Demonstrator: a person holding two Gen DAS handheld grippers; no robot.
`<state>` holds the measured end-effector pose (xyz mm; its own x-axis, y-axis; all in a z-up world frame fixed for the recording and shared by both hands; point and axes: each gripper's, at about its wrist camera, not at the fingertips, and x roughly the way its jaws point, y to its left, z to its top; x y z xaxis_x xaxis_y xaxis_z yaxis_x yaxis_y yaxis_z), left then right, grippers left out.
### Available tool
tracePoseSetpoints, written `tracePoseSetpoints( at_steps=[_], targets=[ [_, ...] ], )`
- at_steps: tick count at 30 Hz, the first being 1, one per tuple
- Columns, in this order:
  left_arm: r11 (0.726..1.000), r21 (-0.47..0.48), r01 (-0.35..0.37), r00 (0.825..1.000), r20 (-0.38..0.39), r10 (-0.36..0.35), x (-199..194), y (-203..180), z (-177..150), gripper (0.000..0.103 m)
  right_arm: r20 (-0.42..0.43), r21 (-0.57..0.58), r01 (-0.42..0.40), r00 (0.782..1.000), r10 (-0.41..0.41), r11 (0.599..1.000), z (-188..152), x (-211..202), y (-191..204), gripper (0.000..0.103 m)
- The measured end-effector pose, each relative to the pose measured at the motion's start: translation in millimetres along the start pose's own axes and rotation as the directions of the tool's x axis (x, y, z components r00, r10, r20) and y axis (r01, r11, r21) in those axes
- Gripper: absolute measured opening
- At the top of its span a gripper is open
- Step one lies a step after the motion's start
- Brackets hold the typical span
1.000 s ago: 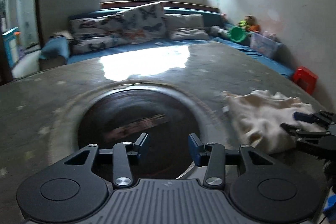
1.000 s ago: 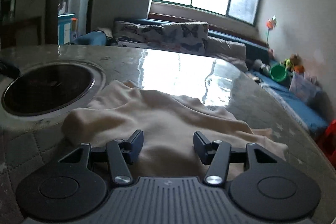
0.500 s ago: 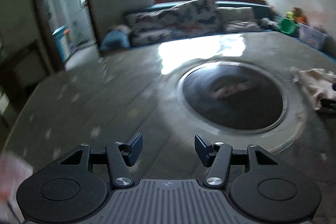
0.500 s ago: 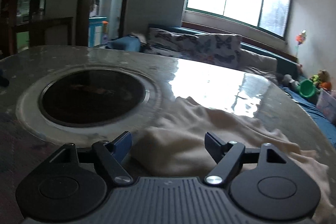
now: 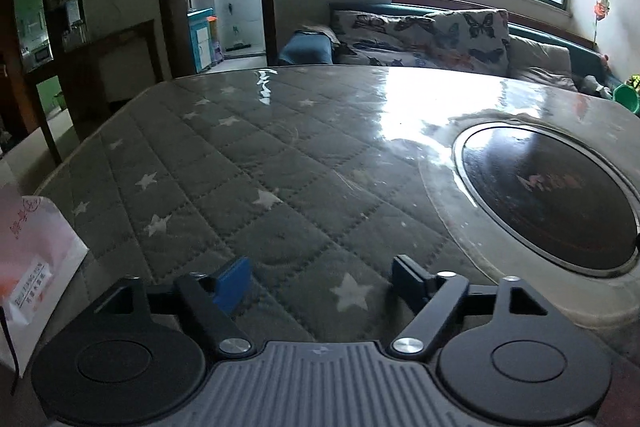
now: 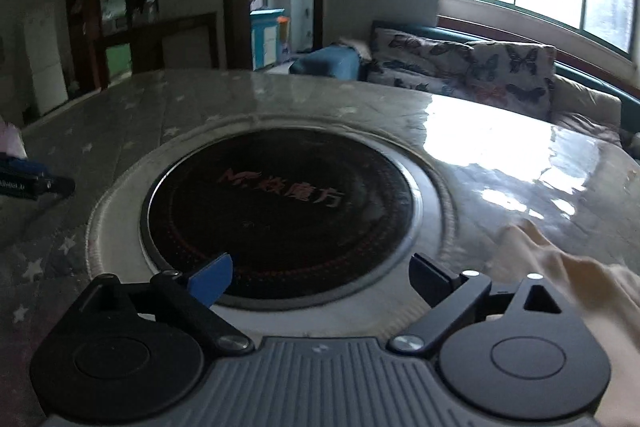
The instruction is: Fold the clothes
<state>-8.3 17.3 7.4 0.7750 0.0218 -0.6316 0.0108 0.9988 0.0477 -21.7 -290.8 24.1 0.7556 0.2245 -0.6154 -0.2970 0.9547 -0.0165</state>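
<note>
Since the earlier frames both views have been swung leftward off the cream garment, now low to the right of the right gripper. Both it and the left gripper are opening, nothing between. The cloth is judged soft, light, best pinched at an edge. The quilted table cover, glossy burner and sofa lie ahead.

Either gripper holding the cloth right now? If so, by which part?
Nothing held. Left gripper is opening over bare quilted table; right gripper is opening over the round cooktop, with the cream cloth off to its right, untouched.
</note>
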Motion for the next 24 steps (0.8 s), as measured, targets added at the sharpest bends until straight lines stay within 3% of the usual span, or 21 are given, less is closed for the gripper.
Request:
tracePoseSetpoints(
  at_steps=[6,12,24],
  targets=[
    [0.999,-0.005,-0.033,0.999,0.008,0.033,17,1,6,0.103,-0.04,0.008,-0.011,0.999,0.011,1.0,11,25,-3,0.103],
    [0.999,-0.043,-0.02,1.0,-0.004,0.02,28,7,10,0.103,-0.077,0.003,-0.026,0.997,0.026,1.0,15,41,-1,0.103],
    [0.999,-0.05,-0.021,1.0,0.001,0.021,32,8,11,0.103,-0.072,0.018,-0.03,0.997,0.031,0.999,21,55,-10,0.103]
  ],
)
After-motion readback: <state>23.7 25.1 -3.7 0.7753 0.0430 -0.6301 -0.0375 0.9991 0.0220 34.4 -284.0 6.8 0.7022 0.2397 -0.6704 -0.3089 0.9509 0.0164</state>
